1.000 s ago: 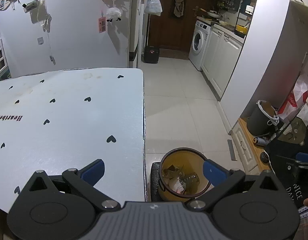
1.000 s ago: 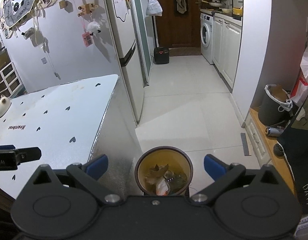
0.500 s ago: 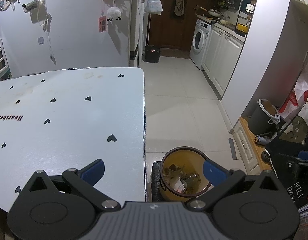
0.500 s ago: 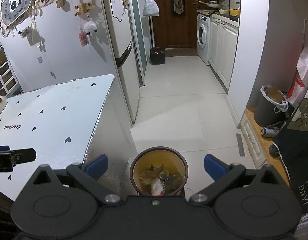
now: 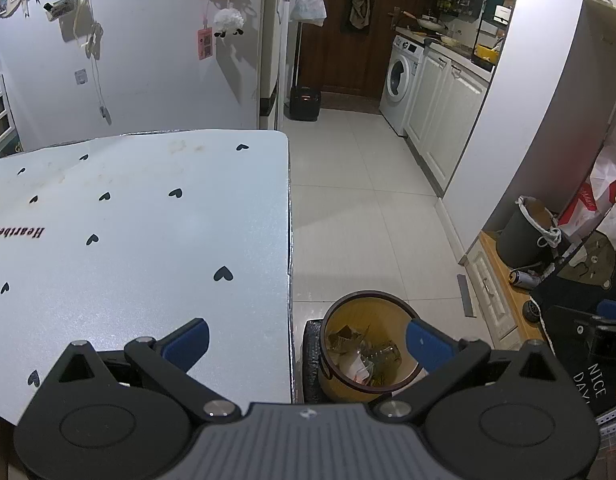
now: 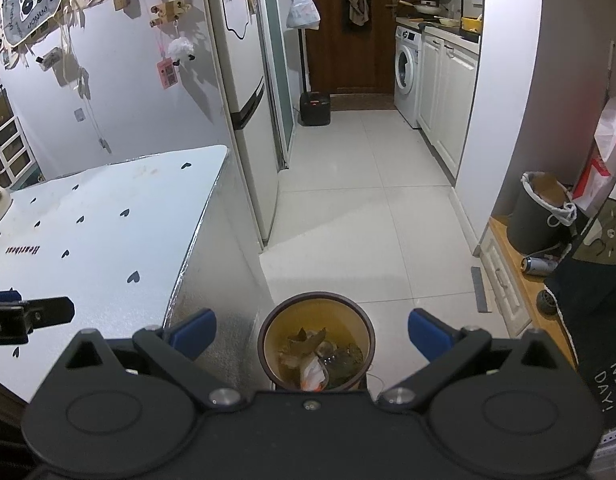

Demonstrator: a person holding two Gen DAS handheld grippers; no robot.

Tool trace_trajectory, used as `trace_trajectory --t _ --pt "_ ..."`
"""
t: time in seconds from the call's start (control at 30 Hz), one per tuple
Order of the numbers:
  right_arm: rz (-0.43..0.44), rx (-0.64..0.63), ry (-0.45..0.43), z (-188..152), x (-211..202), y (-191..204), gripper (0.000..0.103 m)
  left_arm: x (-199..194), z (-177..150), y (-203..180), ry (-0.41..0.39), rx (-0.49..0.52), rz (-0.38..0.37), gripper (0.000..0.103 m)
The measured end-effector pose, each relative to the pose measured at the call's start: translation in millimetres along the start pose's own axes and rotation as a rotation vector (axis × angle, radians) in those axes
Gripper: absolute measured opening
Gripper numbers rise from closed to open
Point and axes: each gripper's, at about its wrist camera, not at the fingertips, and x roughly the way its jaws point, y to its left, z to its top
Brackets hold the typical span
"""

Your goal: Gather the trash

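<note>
I hold both tongs level and high, pointing down the kitchen toward the far door. My left tongs (image 5: 306, 340) straddle the right edge of the white tabletop with small black hearts (image 5: 140, 232): the left blue-padded finger (image 5: 188, 342) is over the table's near corner, the right one over the bin. Its jaws are spread wide and grip nothing. My right tongs (image 6: 311, 336) hang further right, out over the pale tiled floor (image 6: 368, 216), jaws equally wide and empty.

The round bin with a dark brown rim and yellow inside (image 6: 317, 344) stands on the floor just beside the table's near right corner, below and between the fingers of my right tongs. In the left wrist view the same bin (image 5: 370, 350) sits nearer the right finger, which overlaps its right rim. Inside it lie crumpled brownish scraps, clear plastic and a white wrapper with red print (image 6: 313, 372).

At the far left of the right wrist view my left tongs' black tip shows above the tabletop. Well to the right, a dark grey bucket with a white liner (image 6: 542, 216) stands on a low wooden ledge with a metal can (image 6: 538, 265) lying beside it.
</note>
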Motion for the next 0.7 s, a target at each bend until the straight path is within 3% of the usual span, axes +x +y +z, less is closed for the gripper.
trace_trajectory --t 0.7 --pt "0.000 -0.016 -0.001 -0.2 -1.3 0.4 0.103 2.9 -0.8 3.4 -0.002 -0.003 0.004 0.103"
